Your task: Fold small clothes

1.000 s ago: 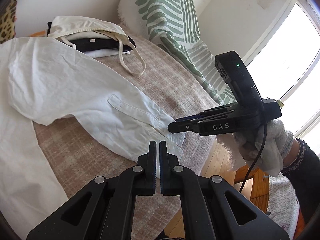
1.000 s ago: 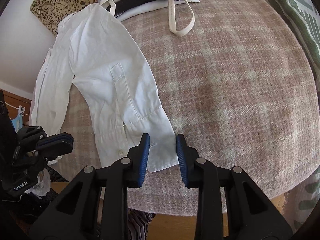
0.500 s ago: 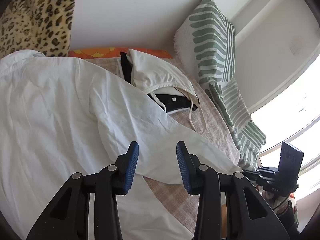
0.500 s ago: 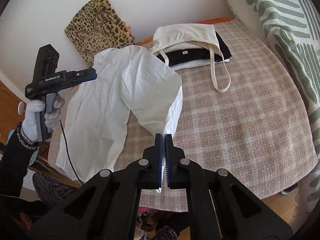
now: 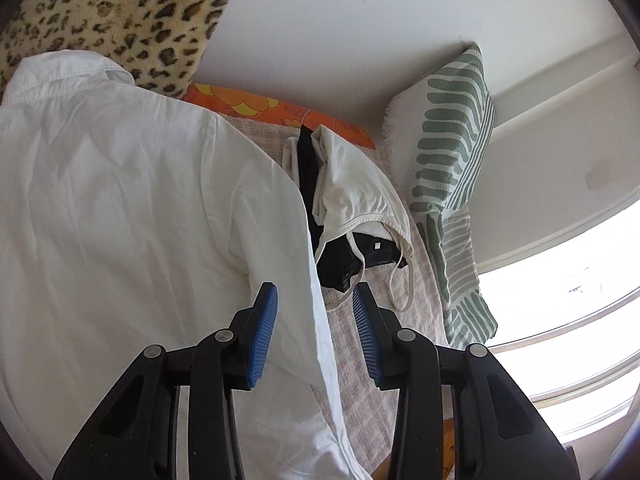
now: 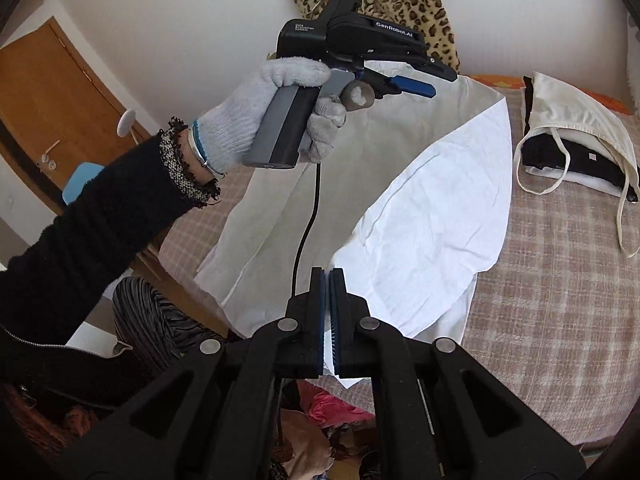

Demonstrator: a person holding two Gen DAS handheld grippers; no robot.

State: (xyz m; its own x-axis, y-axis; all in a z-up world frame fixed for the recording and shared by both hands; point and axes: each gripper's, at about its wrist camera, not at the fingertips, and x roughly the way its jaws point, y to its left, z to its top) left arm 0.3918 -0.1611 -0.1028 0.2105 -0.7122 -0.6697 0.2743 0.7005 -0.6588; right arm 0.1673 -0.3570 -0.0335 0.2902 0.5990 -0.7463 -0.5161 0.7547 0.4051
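"GenRobot.AI" marks left tongs (image 6: 412, 80) (parted, over white shirt (image 6: 440, 208)).

One white shirt (image 5: 132, 216) fills the left and centre of the left wrist view. One cream tote bag (image 5: 356, 192), right of centre, lies on a small stack of two folded garments, one black (image 5: 348, 256) and one white (image 6: 580, 178). There are two cushions: one leopard-print (image 5: 104, 12) at upper left, one green-striped (image 5: 452, 152) at right. Two grippers: the left gripper (image 5: 314, 312) at bottom centre, the right gripper (image 6: 328, 304) at bottom centre of its own view. One gloved hand (image 6: 264, 116) shows at upper left there, and one wooden door (image 6: 52, 104) at far left.
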